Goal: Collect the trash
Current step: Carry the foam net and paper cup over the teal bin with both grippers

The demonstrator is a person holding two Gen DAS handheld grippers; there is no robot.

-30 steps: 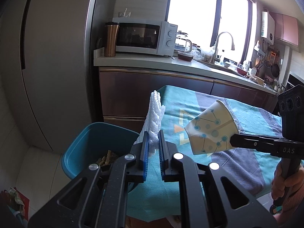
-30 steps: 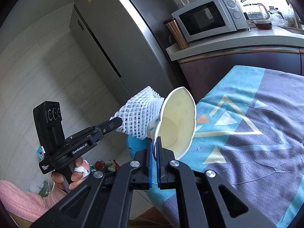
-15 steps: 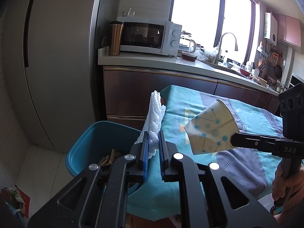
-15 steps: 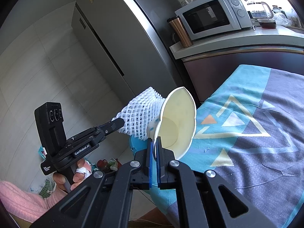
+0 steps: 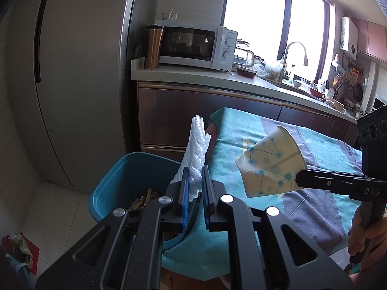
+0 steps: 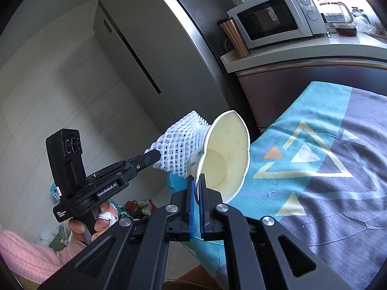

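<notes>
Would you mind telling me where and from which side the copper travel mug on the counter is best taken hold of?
Take the copper travel mug by its straight middle, below the dark lid. It stands upright near the counter's end, with the microwave close on one side, so I would bring an open claw in level from the front, fingers either side of the body.

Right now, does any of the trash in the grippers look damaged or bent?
Yes. The paper cup pinched in the right gripper is squashed: its rim is bent out of round. The foam fruit net in the left gripper looks whole.
</notes>
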